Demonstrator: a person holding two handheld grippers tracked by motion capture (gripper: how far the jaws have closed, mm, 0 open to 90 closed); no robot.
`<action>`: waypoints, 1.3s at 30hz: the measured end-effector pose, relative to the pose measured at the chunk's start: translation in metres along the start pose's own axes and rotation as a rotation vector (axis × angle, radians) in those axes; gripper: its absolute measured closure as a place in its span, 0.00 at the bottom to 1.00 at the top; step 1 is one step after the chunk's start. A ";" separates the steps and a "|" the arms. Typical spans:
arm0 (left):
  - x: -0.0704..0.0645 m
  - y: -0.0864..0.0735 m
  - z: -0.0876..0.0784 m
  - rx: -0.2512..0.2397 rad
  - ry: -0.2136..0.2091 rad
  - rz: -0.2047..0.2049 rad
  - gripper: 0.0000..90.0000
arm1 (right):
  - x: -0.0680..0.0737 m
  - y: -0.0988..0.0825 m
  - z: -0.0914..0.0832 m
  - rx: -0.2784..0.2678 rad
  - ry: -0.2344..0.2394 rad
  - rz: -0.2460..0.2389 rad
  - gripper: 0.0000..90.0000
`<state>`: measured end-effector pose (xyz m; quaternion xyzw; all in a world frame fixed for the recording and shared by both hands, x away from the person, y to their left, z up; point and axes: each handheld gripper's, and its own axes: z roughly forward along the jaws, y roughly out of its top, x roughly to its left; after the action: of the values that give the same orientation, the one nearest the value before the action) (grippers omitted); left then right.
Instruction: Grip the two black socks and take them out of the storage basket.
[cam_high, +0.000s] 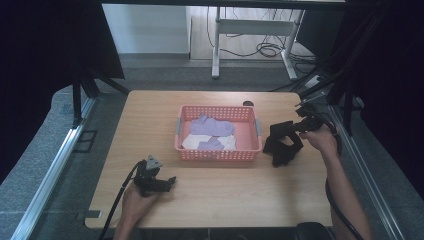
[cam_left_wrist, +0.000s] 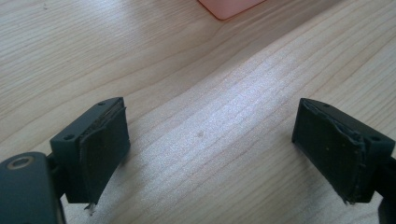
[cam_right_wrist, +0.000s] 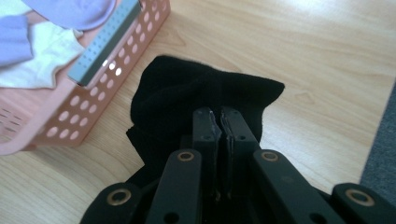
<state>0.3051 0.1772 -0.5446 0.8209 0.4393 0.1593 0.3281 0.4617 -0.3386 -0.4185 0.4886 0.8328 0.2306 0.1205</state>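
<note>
Pink basket (cam_high: 218, 151) mid-table w/ purple + white cloths inside | R gripper (cam_right_wrist: 219, 128) clenched on black cloth (cam_right_wrist: 187, 93), just right of basket | L gripper (cam_left_wrist: 210, 144) wide apart, empty, front-left of basket | black cloth likely next in, not yet.

- The tabletop (cam_high: 210, 195) was light wood with rounded corners.
- A pink perforated basket (cam_high: 218, 155) stood on it around the middle, nearer the far edge, holding lilac and white cloths (cam_high: 211, 133).
- A black cloth (cam_high: 282, 142) lay just beside the basket, toward the right edge.
- A small dark spot (cam_high: 248, 104) sat near the far edge.
</note>
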 end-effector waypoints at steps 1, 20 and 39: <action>0.000 0.000 0.000 0.000 0.000 0.000 0.12 | 0.000 -0.001 0.003 0.004 0.001 0.001 0.95; 0.000 0.000 0.000 -0.006 0.000 0.001 0.12 | 0.007 -0.032 0.067 0.097 -0.014 -0.008 0.91; 0.000 0.000 0.000 -0.004 0.000 -0.003 0.12 | 0.016 -0.029 0.042 0.010 0.015 -0.033 0.72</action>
<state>0.3050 0.1769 -0.5448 0.8196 0.4404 0.1594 0.3300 0.4505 -0.3256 -0.4691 0.4738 0.8428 0.2279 0.1155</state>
